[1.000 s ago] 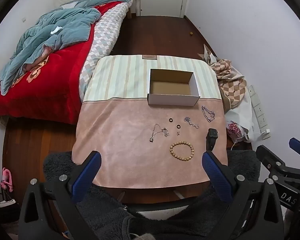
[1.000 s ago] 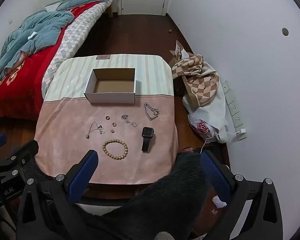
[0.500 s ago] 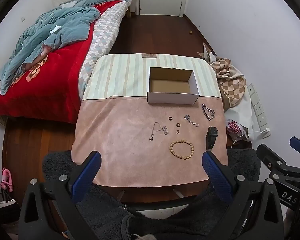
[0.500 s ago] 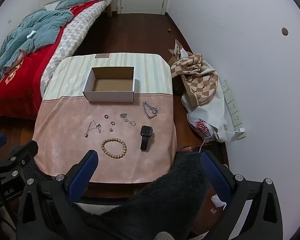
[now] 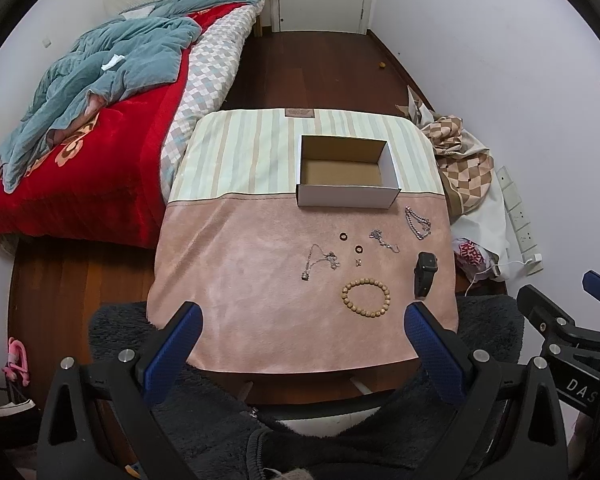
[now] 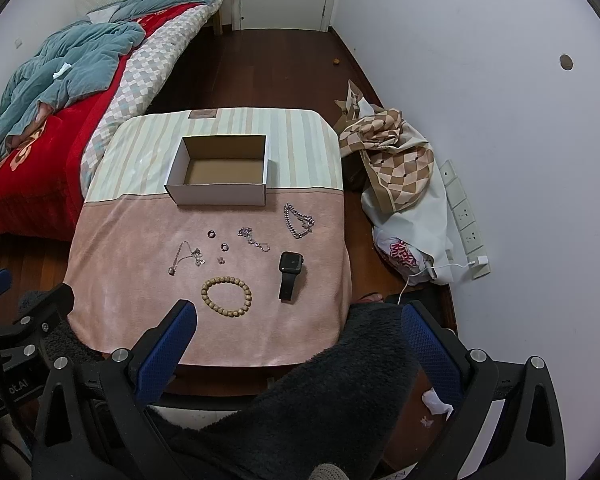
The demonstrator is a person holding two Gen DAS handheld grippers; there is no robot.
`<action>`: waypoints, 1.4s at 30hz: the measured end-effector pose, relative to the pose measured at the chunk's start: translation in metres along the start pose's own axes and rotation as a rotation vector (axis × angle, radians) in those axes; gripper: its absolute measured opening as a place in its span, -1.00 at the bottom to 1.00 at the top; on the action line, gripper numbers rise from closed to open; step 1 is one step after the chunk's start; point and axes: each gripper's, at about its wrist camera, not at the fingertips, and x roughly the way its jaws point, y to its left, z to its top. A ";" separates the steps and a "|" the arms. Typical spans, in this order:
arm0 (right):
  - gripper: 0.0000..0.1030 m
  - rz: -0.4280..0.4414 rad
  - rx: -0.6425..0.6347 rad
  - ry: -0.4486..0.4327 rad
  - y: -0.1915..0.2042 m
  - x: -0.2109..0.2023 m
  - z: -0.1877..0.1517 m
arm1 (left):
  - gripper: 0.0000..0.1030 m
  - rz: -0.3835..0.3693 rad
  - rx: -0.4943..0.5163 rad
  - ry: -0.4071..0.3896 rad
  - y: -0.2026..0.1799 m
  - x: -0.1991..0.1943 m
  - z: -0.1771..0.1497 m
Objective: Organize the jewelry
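Hovering spread wide and empty at frame bottom, left gripper (image 5: 300, 338) and right gripper (image 6: 298, 338); lying mid-frame on pink tablecloth (image 5: 236, 280), round wooden bead bracelet (image 5: 366, 297) and black smartwatch (image 6: 290, 274), nearing its right edge; sitting above, open white cardboard box (image 6: 220, 178).

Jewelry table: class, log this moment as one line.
left gripper open, idle | right gripper open, idle | box holds nothing | bead bracelet, watch, chains on table

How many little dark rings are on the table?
2. One ring lies just in front of the box; the other ring lies nearer the bead bracelet. None seem hidden.
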 end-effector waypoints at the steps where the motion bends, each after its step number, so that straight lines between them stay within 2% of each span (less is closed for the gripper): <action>1: 1.00 0.001 0.001 -0.001 0.000 0.000 0.000 | 1.00 0.001 0.000 -0.001 0.000 0.000 0.000; 42: 1.00 -0.005 0.003 -0.011 -0.008 -0.010 0.001 | 1.00 -0.002 0.003 0.003 0.000 0.000 -0.002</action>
